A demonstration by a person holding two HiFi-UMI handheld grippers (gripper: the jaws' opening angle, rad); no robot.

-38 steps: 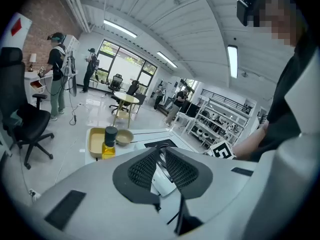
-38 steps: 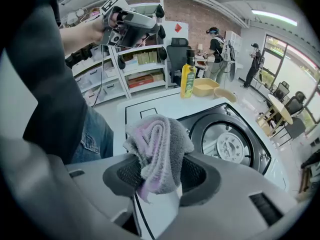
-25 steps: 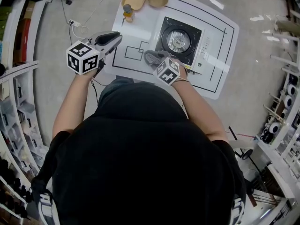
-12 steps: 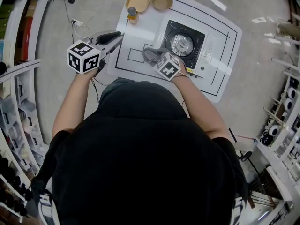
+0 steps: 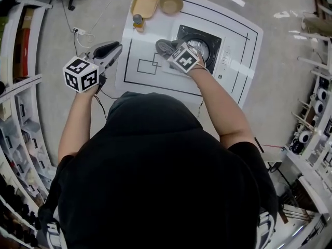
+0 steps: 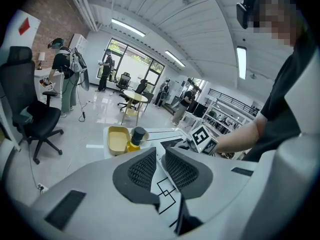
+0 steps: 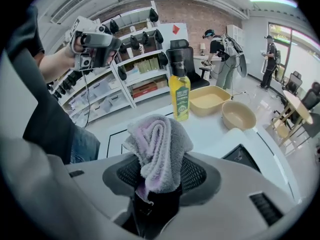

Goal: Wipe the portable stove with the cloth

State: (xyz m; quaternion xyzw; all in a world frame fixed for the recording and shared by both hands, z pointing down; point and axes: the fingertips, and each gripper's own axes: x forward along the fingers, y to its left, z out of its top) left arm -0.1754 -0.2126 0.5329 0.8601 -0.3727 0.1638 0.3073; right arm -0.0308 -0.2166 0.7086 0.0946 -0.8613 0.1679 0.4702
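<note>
The black portable stove [image 5: 203,44] sits on the white table [image 5: 244,35], right of centre. My right gripper [image 5: 174,50] is shut on a folded grey-and-lilac cloth [image 5: 166,46], held over the stove's left edge. In the right gripper view the cloth [image 7: 159,149] stands bunched between the jaws of the right gripper [image 7: 160,176], and a dark corner of the stove [image 7: 243,157] shows to the right. My left gripper [image 5: 110,49] hangs off the table's left side, above the floor. Its jaws [image 6: 160,166] are shut on nothing.
At the table's far left corner stand a yellow tray [image 5: 144,2], a tan bowl [image 5: 171,3] and a yellow bottle [image 5: 137,21]. Black outlines are marked on the table top. Shelving [image 5: 21,87] runs along the left and racks [image 5: 316,113] along the right. Several people stand farther back in the room.
My right gripper has carried the cloth from the stove's near-left corner farther in, over its left edge. The left gripper has drifted left, away from the table.
</note>
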